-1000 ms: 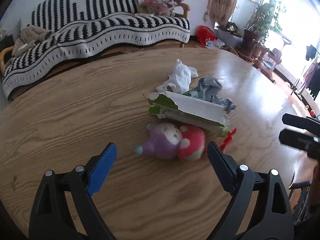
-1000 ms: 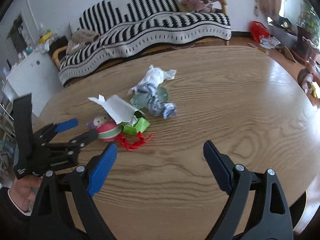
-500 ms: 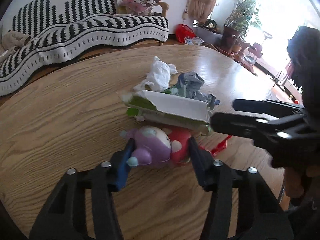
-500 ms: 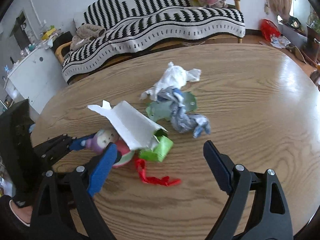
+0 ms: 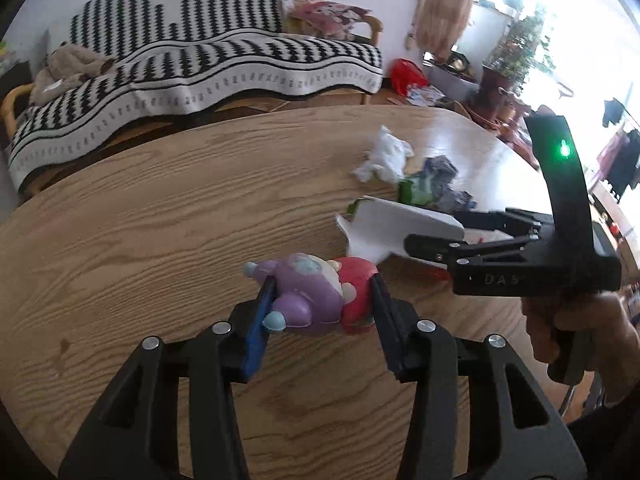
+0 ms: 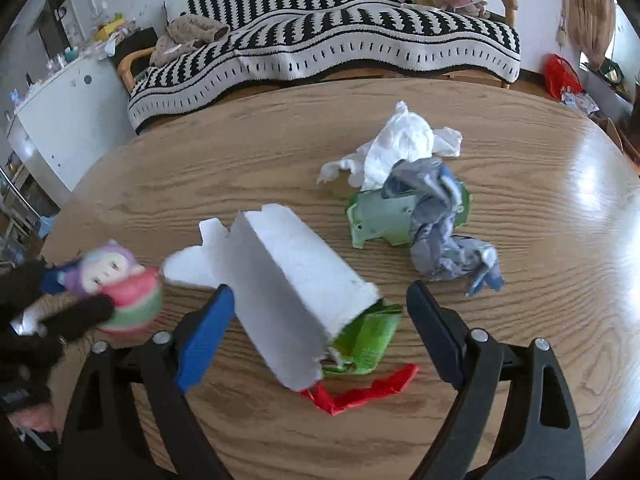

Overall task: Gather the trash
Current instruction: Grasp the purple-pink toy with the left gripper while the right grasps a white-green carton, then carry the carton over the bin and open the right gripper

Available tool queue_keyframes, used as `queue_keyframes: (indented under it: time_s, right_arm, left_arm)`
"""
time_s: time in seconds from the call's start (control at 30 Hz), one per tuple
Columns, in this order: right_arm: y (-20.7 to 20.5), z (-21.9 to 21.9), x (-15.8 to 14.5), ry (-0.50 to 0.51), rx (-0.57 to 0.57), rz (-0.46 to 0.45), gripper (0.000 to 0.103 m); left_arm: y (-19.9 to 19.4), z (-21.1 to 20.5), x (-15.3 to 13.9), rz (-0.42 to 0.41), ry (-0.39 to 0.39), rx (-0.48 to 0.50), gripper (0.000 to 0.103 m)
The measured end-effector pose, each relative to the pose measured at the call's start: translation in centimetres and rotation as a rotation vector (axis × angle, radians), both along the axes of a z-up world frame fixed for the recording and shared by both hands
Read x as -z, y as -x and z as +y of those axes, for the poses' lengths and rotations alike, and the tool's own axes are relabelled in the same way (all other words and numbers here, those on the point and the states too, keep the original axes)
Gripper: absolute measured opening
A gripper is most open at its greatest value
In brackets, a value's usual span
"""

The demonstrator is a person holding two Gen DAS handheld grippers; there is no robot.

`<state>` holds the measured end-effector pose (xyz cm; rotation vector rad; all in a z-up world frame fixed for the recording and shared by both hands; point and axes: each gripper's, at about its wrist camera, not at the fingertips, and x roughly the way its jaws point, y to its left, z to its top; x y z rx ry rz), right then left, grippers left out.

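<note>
A purple and red toy figure [image 5: 312, 292] sits between the pads of my left gripper [image 5: 322, 284]. The jaws are closing and press on both of its sides. The right wrist view shows the toy [image 6: 116, 276] blurred at the left, apart from the trash. My right gripper [image 6: 320, 290] straddles a torn white and green carton [image 6: 288, 272]. Its jaws are closing; the right pad stands clear of the carton. A red strip [image 6: 360, 392] lies under the carton's end. Beyond lie a white tissue [image 6: 400, 148], a green wrapper [image 6: 380, 224] and a crumpled grey-blue wrapper [image 6: 440, 232].
Everything lies on an oval wooden table [image 6: 240, 160]. A sofa with a black and white striped blanket [image 6: 340, 40] stands behind it, and a white cabinet [image 6: 60, 120] at the left. Potted plants [image 5: 516, 52] stand by the window. A hand [image 5: 580, 328] holds the right gripper.
My left gripper closed on the toy and drew it left, away from the carton. My right gripper came down over the carton and its jaws narrowed.
</note>
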<state>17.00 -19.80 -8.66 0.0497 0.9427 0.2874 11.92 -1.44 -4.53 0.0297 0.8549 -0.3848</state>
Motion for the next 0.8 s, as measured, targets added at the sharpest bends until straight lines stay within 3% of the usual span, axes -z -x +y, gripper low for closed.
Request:
queue_keyframes:
  time_s: [0.17, 0.2, 0.53, 0.8]
  right_arm:
    - [1.5, 0.7, -1.8, -0.008, -0.032, -0.05, 0.033]
    - [1.9, 0.5, -2.3, -0.016, -0.03, -0.063, 0.017]
    - [6.4, -7.0, -6.9, -0.122, 0.081, -0.129, 0.003]
    - [13.6, -17.3, -10.0, -0.113, 0.229, -0.192, 0.003]
  left_arm:
    - [-0.1, 1.1, -0.9, -0.009, 0.012, -0.046, 0.046]
    - [-0.1, 1.1, -1.1, -0.01, 0.015, -0.05, 0.046]
    - [0.4, -2.0, -3.0, -0.038, 0.039, -0.053, 0.046]
    - [1.8, -10.4, -4.7, -0.068, 0.076, 0.062, 0.046]
